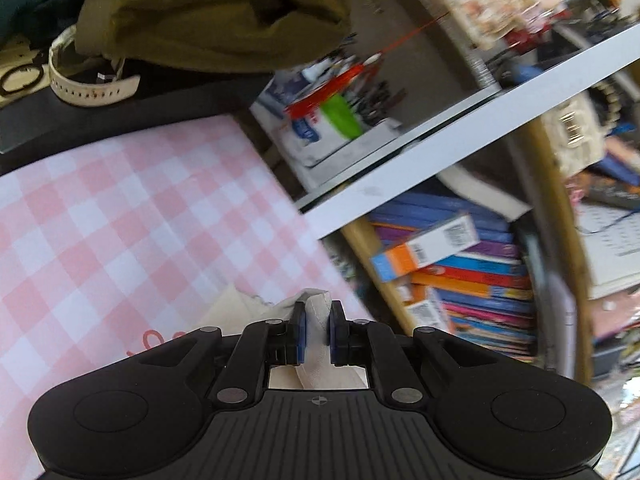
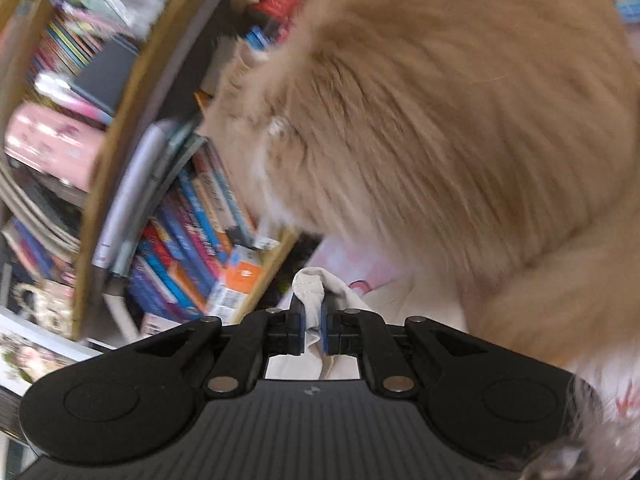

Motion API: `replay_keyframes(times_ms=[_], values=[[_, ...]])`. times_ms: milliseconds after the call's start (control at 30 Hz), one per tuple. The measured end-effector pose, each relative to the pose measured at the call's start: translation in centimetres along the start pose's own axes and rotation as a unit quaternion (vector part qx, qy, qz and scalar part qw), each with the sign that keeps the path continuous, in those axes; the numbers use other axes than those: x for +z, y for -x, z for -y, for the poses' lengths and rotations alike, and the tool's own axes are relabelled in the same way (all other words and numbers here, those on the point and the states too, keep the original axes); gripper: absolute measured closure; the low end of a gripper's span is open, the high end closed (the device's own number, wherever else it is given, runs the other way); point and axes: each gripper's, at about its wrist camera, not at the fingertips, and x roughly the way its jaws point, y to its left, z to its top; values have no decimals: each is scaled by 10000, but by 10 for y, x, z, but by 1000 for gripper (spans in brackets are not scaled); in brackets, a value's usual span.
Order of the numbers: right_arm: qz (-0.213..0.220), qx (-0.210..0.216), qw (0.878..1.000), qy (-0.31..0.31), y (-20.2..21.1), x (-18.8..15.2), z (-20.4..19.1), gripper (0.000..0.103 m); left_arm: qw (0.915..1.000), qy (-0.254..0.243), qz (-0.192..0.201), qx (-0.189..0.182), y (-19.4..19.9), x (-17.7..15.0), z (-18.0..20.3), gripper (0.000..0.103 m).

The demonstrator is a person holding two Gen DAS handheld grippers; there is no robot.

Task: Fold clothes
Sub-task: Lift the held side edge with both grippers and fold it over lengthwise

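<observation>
Tongs [image 1: 317, 330] [image 2: 313, 326] pinching cream garment [image 1: 318, 316], cat [image 2: 460, 120] beside

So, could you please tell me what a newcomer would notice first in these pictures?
A fluffy ginger cat fills the right wrist view, close beside the right gripper, which pinches white cloth. In the left view, a pink checked sheet spreads under the left gripper, with olive clothes heaped behind.

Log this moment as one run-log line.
left tongs: shut on cream cloth | right tongs: shut on cream cloth | fluffy ginger cat close
</observation>
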Motion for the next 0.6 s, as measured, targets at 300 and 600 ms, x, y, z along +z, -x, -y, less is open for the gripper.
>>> replay_keyframes(times_ms=[300,600], values=[[-128,-811,9933,817,-61,-8,3,91,9926,-884,-359,749,-42,-10,8,88],[-330,-1444,9146,3762,-20,-66,-24,43,9518,-2700,-385,1404,30,-55,22,49]])
